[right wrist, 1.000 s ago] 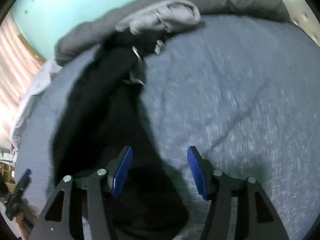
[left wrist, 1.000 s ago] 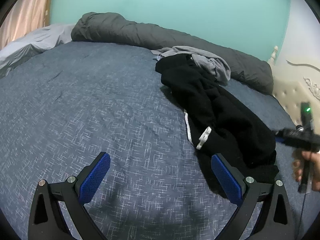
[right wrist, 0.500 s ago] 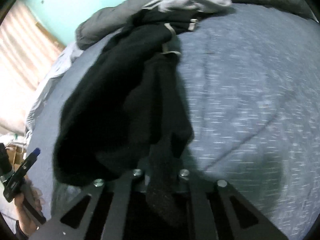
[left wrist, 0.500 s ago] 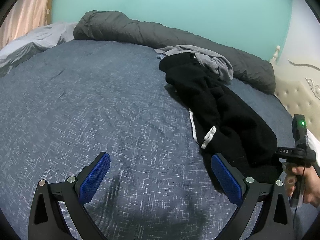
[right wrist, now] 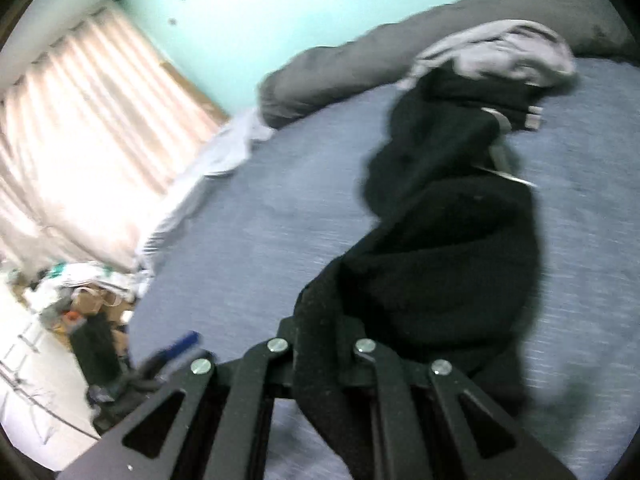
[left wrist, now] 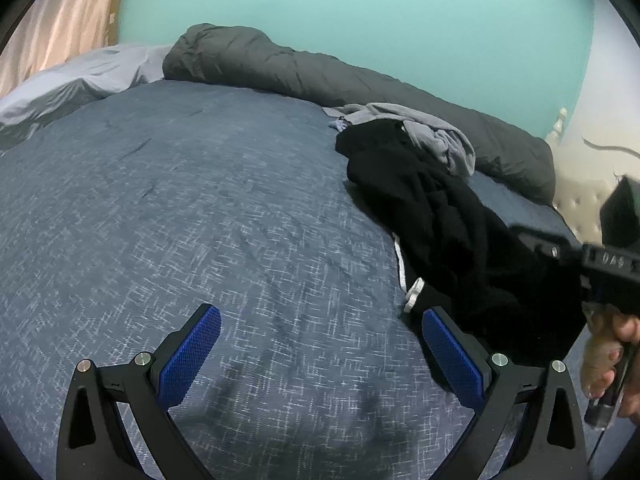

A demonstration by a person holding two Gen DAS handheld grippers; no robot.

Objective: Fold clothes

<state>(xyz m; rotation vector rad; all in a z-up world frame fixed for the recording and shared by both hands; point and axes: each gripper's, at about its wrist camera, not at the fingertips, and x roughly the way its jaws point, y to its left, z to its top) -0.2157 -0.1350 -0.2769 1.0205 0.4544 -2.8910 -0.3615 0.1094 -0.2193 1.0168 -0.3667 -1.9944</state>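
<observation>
The black garment (right wrist: 448, 248) lay in a long rumpled strip on the blue bedspread (left wrist: 200, 216), running in the left wrist view from about 1 o'clock down to 4 o'clock. A white-trimmed edge with a drawstring (left wrist: 412, 296) showed on its near side. My right gripper (right wrist: 320, 344) was clamped on the near end of the garment; a fold of black cloth stuck out between the closed fingers and hung toward the camera. From the left camera that gripper sat at 3 o'clock, with my right hand (left wrist: 608, 352) on its handle at 4 o'clock. My left gripper (left wrist: 320, 344) was spread wide with nothing between the blue pads (left wrist: 192, 352), hovering over bare bedspread; the garment's edge was just beside the right-hand pad. A grey garment (left wrist: 432, 136) lay on the far end of the black one, at 1 o'clock. Behind it, a dark grey duvet roll (left wrist: 320, 76) ran along the teal wall (left wrist: 360, 8). Pale curtains (right wrist: 80, 128) were at 10 o'clock in the right view, which was blurred.
</observation>
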